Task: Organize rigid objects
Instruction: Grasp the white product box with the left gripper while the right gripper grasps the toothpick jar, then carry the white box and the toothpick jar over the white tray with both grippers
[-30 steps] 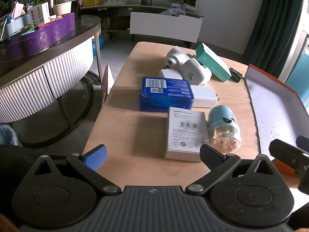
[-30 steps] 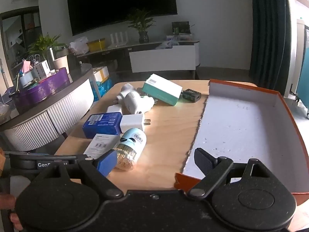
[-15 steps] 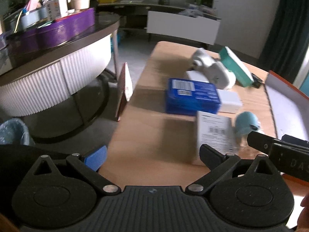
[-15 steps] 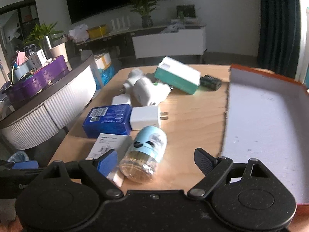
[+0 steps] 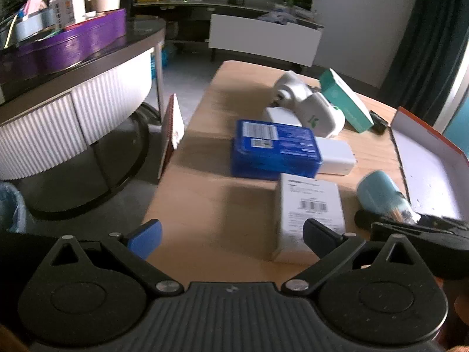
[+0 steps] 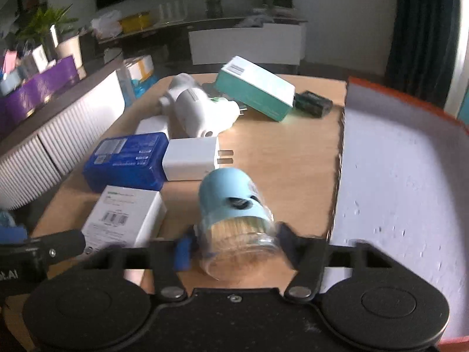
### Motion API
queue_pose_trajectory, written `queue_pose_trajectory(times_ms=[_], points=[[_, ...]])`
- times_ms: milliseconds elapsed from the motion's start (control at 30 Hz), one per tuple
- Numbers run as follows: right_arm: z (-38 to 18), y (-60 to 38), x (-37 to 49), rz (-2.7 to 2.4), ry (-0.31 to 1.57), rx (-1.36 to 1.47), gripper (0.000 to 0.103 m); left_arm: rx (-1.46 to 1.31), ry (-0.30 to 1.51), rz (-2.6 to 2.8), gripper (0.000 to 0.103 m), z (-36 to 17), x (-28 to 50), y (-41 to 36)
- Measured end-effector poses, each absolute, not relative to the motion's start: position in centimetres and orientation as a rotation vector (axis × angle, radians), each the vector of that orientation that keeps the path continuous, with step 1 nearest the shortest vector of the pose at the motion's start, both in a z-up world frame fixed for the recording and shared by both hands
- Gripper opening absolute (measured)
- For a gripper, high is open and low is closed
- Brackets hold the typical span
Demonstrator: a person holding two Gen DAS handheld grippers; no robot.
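A clear toothpick jar with a light blue cap (image 6: pixel 234 223) lies on its side on the wooden table (image 6: pixel 281 152). My right gripper (image 6: pixel 234 249) is shut on the jar's clear body. The jar also shows in the left wrist view (image 5: pixel 384 199). My left gripper (image 5: pixel 231 234) is open and empty above the table's near left edge, beside a white barcoded box (image 5: pixel 310 211). A blue box (image 6: pixel 129 158), a white charger (image 6: pixel 193 161), a white plug device (image 6: pixel 199 111) and a teal box (image 6: pixel 258 88) lie further back.
A large orange-edged tray with a white inside (image 6: pixel 410 176) lies at the right of the table. A small dark object (image 6: pixel 313 104) sits by the teal box. A curved white counter (image 5: pixel 73 111) and a red notebook (image 5: pixel 173 126) stand left of the table.
My right gripper moved forward and closed on the toothpick jar. My left gripper shifted a little left and stayed open.
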State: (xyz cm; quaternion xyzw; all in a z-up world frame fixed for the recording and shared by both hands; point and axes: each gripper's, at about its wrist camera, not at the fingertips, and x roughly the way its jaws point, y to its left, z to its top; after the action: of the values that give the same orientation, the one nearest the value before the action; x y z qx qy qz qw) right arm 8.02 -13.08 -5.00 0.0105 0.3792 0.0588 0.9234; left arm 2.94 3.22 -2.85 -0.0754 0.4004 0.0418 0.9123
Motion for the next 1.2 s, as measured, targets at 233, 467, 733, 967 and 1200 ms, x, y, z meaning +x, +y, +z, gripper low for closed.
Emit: queue_pose_trajectory(times_ms=[233, 467, 733, 967, 1200], points=[[-3.1, -14.6, 6.8, 0.102, 0.7, 0.017, 0.06, -0.133, 0.832, 0.027, 0.103, -3.2, 4.2, 1.4], [-1.6, -17.2, 5.8, 0.097, 0.667, 0.075, 0.06, -0.105, 0.847, -0.005, 0.103, -4.3, 6.0, -0.4], [-0.7, -18.9, 5.0, 0.092, 0.653, 0.12, 0.06, -0.033, 0.796, -0.003, 0.065, -4.4, 5.7, -0.9], [0.2, -20.9, 4.3, 0.063, 0.634, 0.15, 0.06, -0.06, 0.788, -0.048, 0.059, -3.5, 5.4, -0.8], [1.2, -23.2, 3.5, 0.01, 0.621, 0.171, 0.06, -0.052, 0.751, -0.124, 0.059, -0.6, 5.8, -3.0]])
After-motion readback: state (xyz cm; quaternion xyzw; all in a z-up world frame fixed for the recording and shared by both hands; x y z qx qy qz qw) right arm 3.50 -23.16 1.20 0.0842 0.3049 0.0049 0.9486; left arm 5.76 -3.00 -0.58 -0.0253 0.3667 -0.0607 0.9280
